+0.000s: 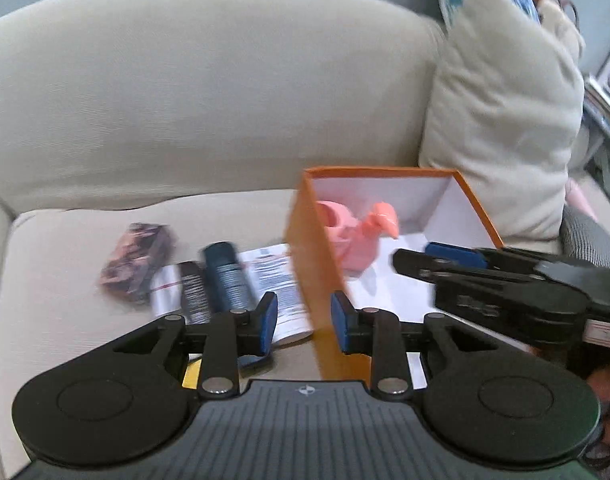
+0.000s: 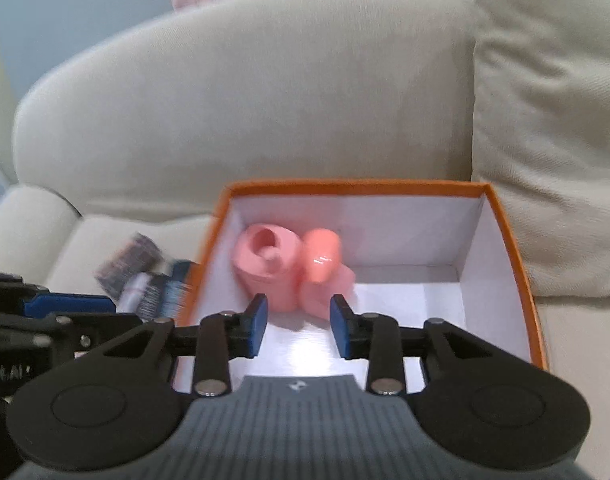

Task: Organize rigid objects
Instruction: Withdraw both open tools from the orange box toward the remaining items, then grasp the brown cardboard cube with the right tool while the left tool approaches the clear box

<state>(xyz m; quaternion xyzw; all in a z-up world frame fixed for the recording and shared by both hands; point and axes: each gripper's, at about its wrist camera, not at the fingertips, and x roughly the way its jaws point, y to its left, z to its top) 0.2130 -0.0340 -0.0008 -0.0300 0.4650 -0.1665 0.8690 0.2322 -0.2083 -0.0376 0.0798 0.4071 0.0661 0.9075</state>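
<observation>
Pink toy (image 2: 289, 268) already lies in the orange box (image 2: 517, 248); cans (image 1: 225, 276) and packets (image 1: 139, 260) wait on the sofa (image 1: 65, 240). Both grippers, left (image 1: 303, 316) and right (image 2: 299, 320), stand spread and empty.

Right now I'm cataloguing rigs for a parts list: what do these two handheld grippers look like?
Both match: the left gripper and right gripper have matte black linkage arms with silver pivot pins, round black discs at the base, a ribbed grey body bearing a small emblem, and fingers faced with blue pads. No cables show.

Beige sofa (image 1: 193, 92), grey-blue wall (image 2: 85, 12)
</observation>
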